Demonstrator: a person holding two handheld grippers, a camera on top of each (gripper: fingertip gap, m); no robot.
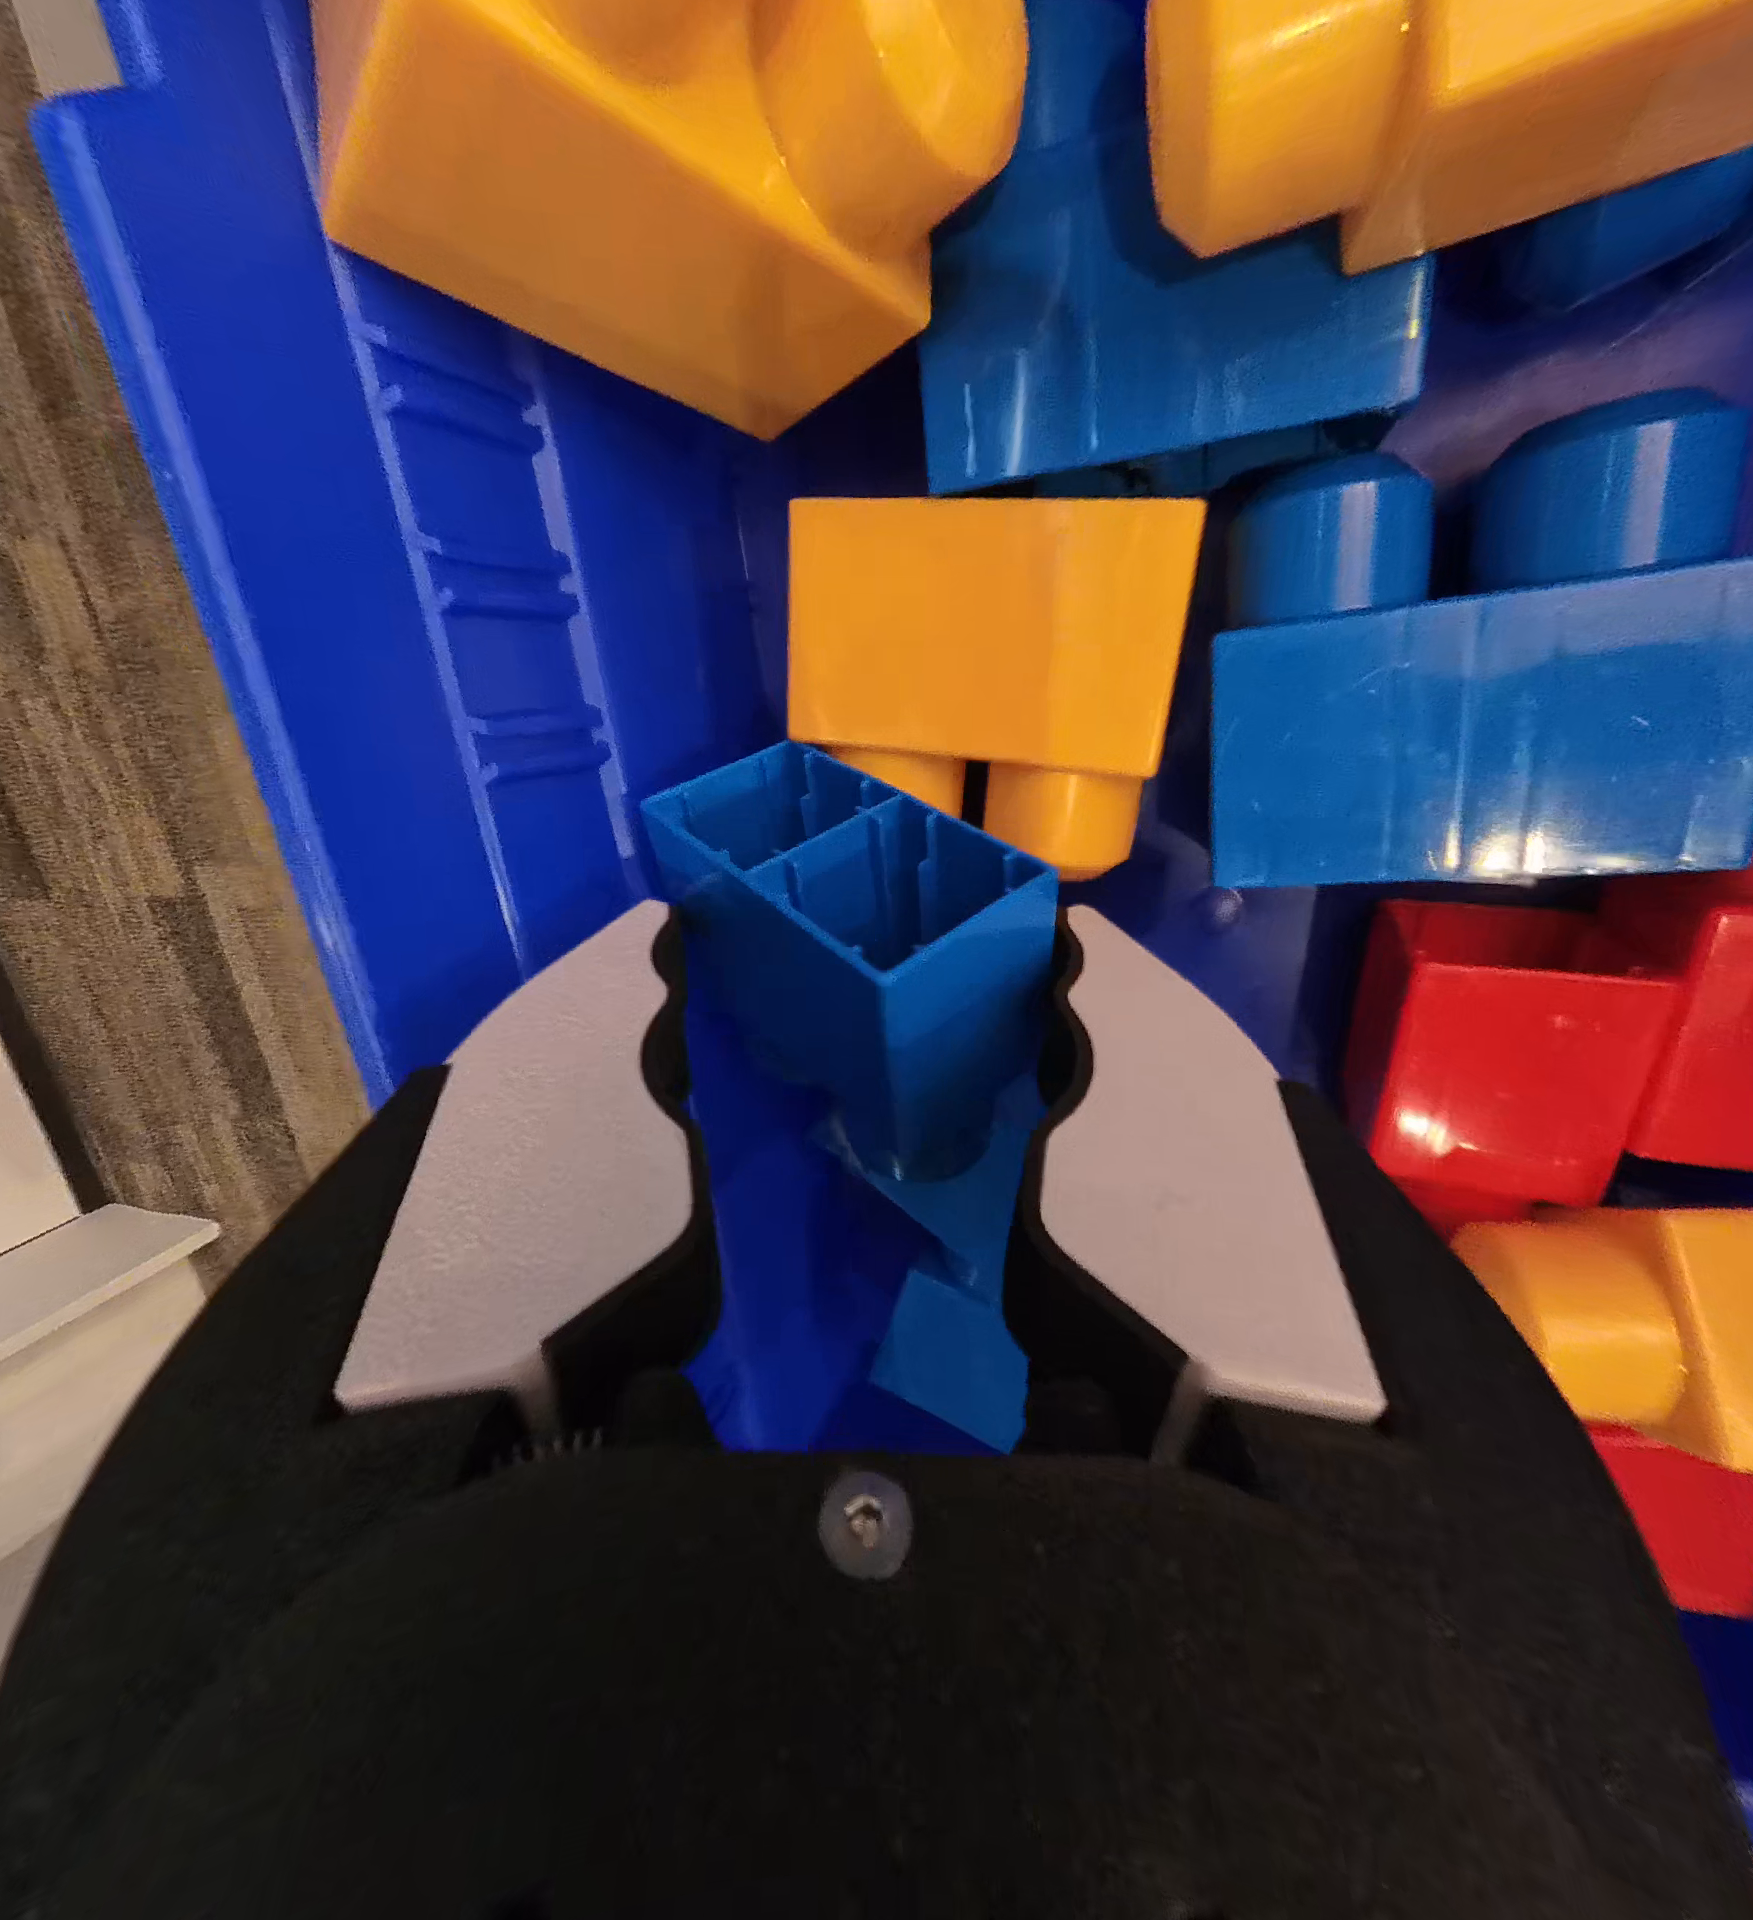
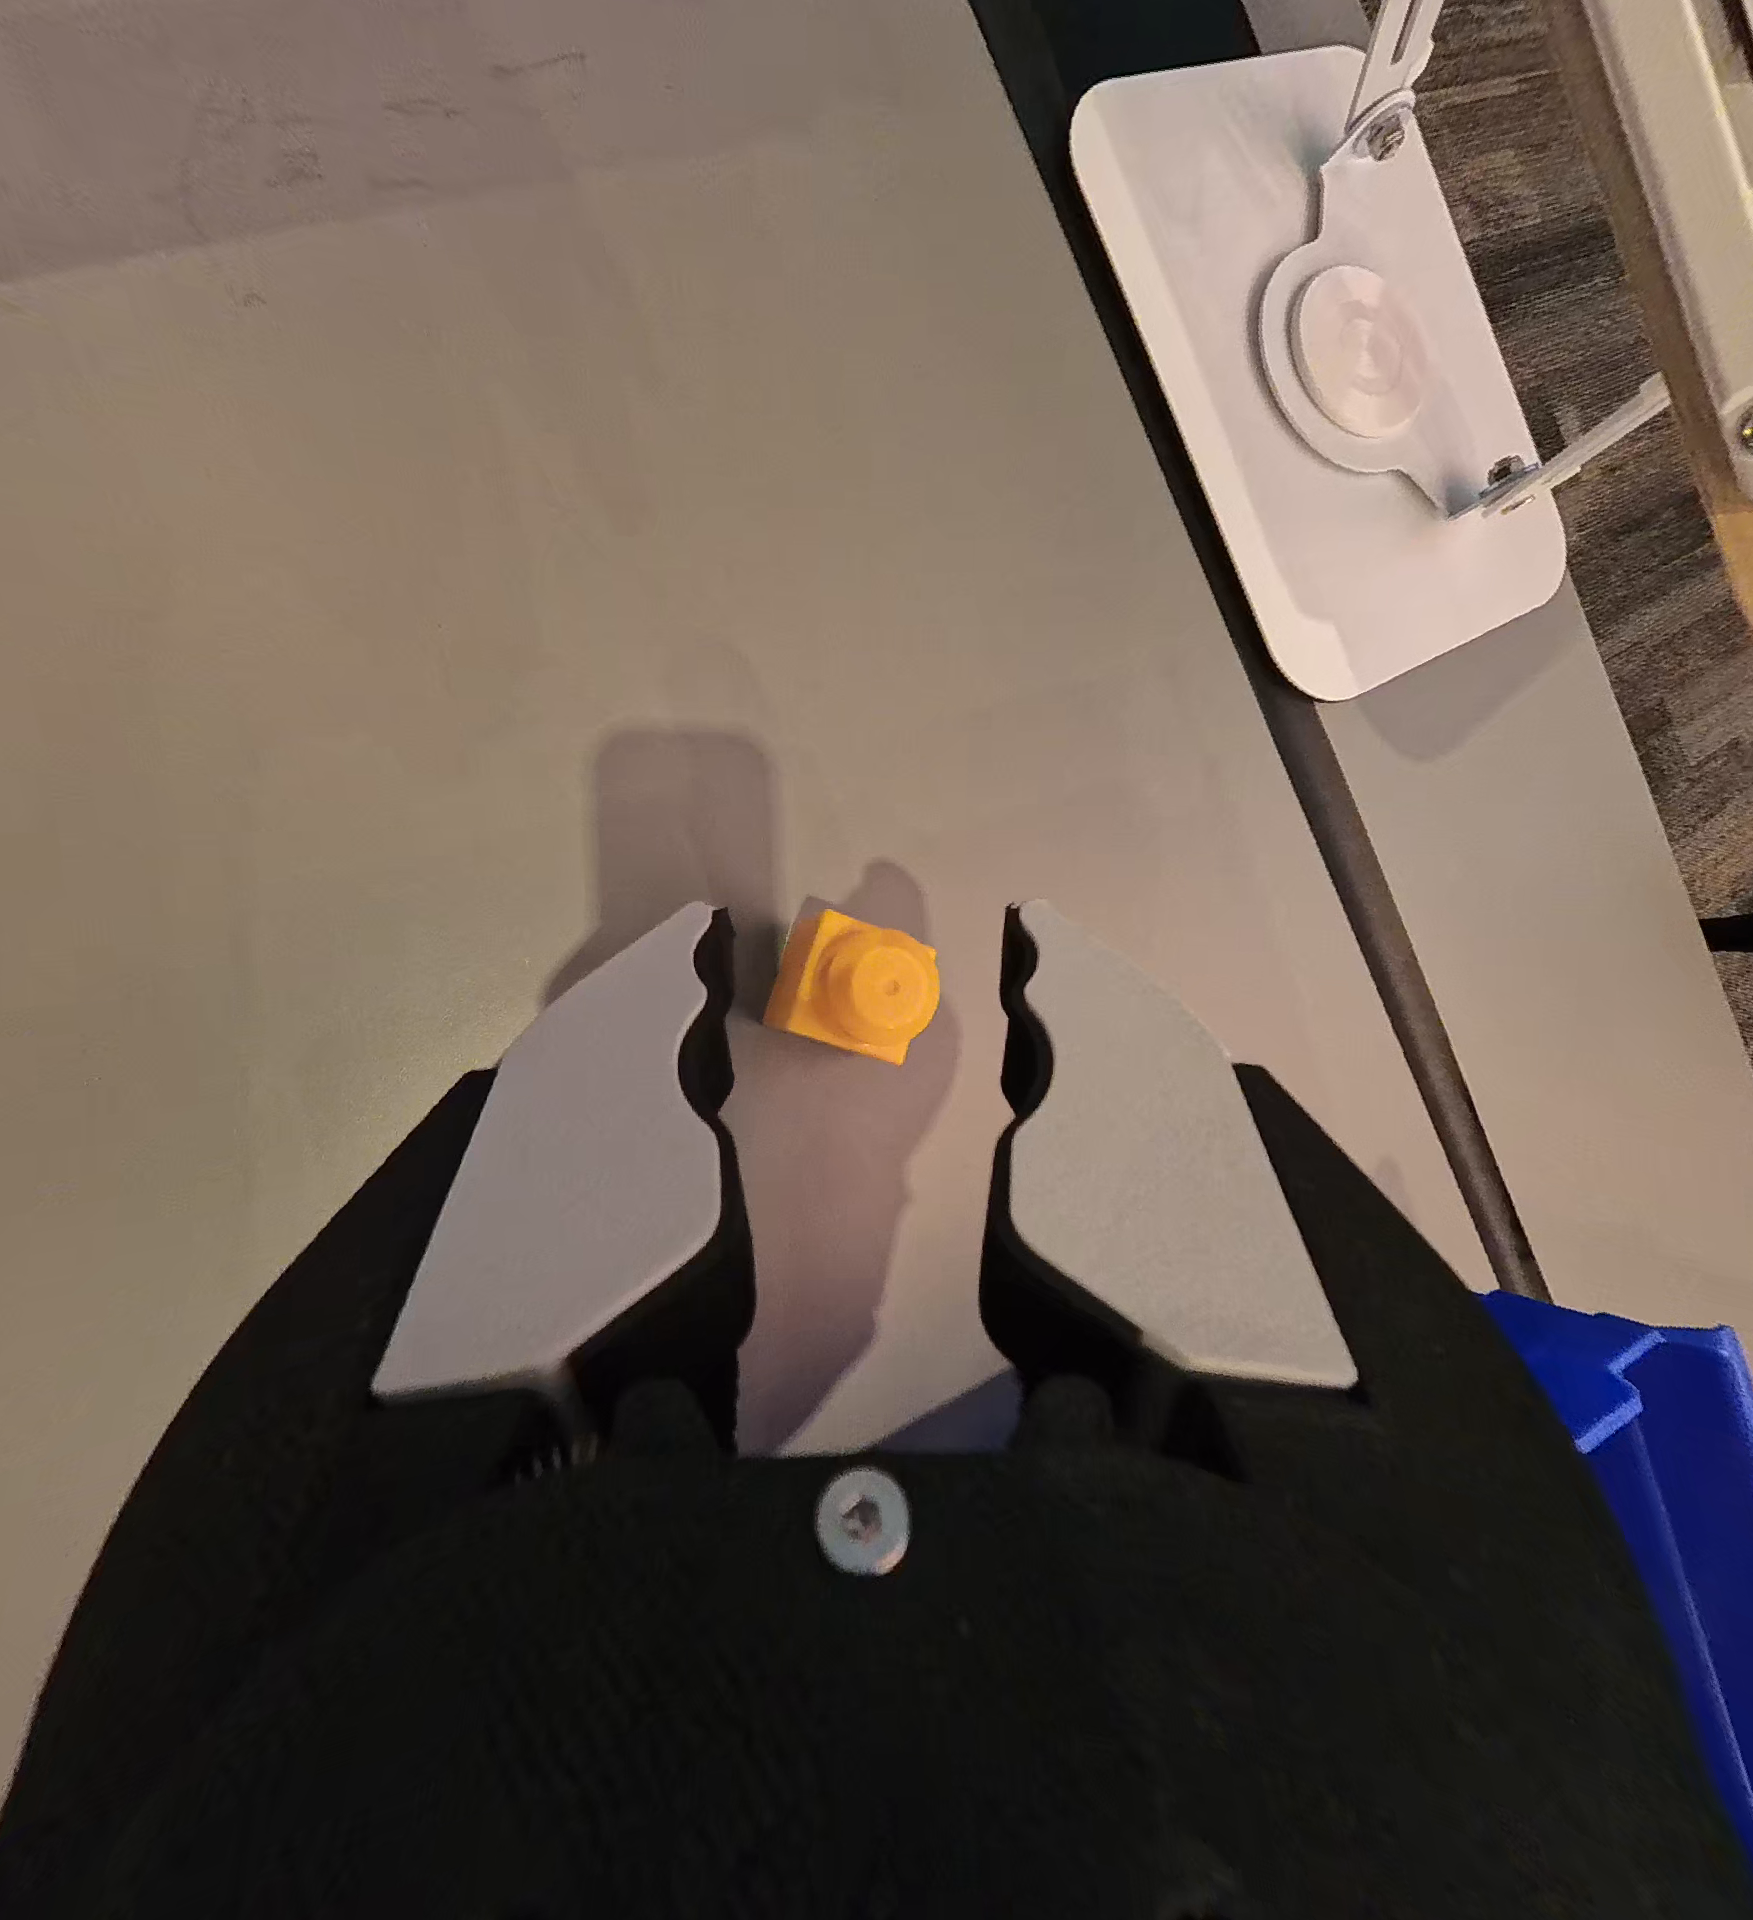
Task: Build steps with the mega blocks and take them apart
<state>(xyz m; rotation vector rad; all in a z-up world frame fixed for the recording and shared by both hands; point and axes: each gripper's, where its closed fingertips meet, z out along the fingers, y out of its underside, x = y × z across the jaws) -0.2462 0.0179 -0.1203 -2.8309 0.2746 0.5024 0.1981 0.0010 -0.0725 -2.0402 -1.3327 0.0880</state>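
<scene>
The left gripper (image 1: 864, 997) has its jaws clamped on a blue block (image 1: 851, 935) above a blue bin (image 1: 415, 623) of blocks. The right gripper (image 2: 867, 966) hangs with jaws apart over an orange block (image 2: 851, 987) on the grey tabletop (image 2: 332, 520).

Your left gripper (image 1: 864, 997) is over the bin (image 1: 259, 520), with a two-stud block (image 1: 882, 966) clamped between its fingers, hollow underside facing away from you. Just beyond it lies another block (image 1: 986, 634), studs toward you. More blocks (image 1: 1495, 717) are heaped to the right and farther back; the bin wall stands on your left. Your right gripper (image 2: 867, 977) hangs above the table (image 2: 332, 520), a single-stud block (image 2: 851, 987) standing on it between the parted fingertips, nearer the left one. A plate (image 2: 1215, 416) lies far right, the bin corner (image 2: 1682, 1455) near right.
</scene>
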